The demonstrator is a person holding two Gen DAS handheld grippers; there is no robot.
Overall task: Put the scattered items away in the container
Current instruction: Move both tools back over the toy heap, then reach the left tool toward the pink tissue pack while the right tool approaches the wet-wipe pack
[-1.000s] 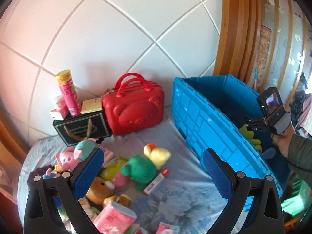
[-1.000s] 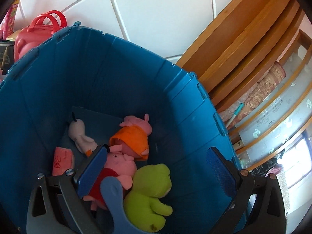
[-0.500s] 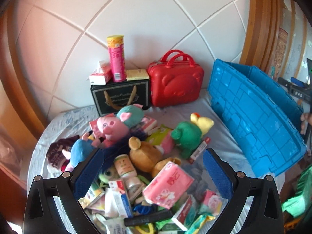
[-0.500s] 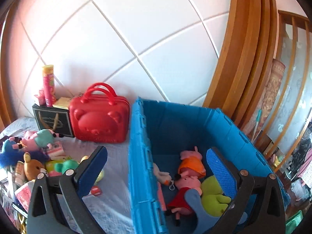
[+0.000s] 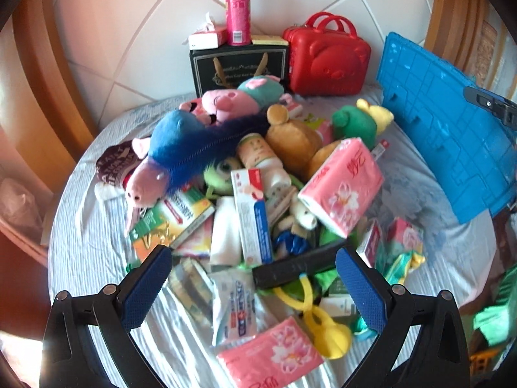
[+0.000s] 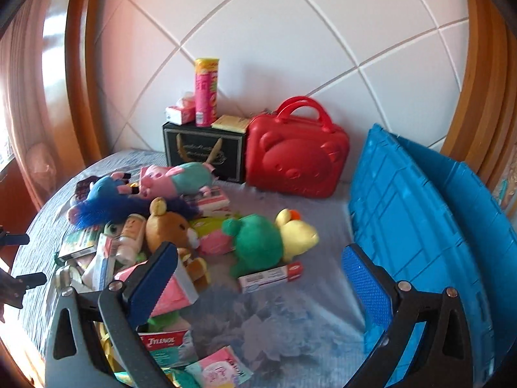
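Note:
A heap of scattered items lies on the grey cloth: a blue plush (image 5: 181, 148), a brown bear (image 5: 294, 139), a green and yellow plush (image 5: 355, 123), a pink tissue pack (image 5: 342, 184), a toothpaste box (image 5: 253, 213) and a black remote (image 5: 297, 266). The blue crate (image 5: 452, 129) stands at the right. My left gripper (image 5: 253, 291) is open and empty above the heap's near side. My right gripper (image 6: 258, 287) is open and empty, over the cloth between the green plush (image 6: 258, 242) and the crate (image 6: 420, 226).
A red bear suitcase (image 6: 297, 155) and a black box (image 6: 203, 152) with a pink can (image 6: 205, 93) on it stand against the white tiled wall. Wooden frames flank both sides. A yellow slingshot (image 5: 316, 320) and another pink tissue pack (image 5: 271, 355) lie near the left gripper.
The left gripper has swung left and down from the crate to the heap. The right gripper has pulled out of the crate and turned left toward the items. Both stay open.

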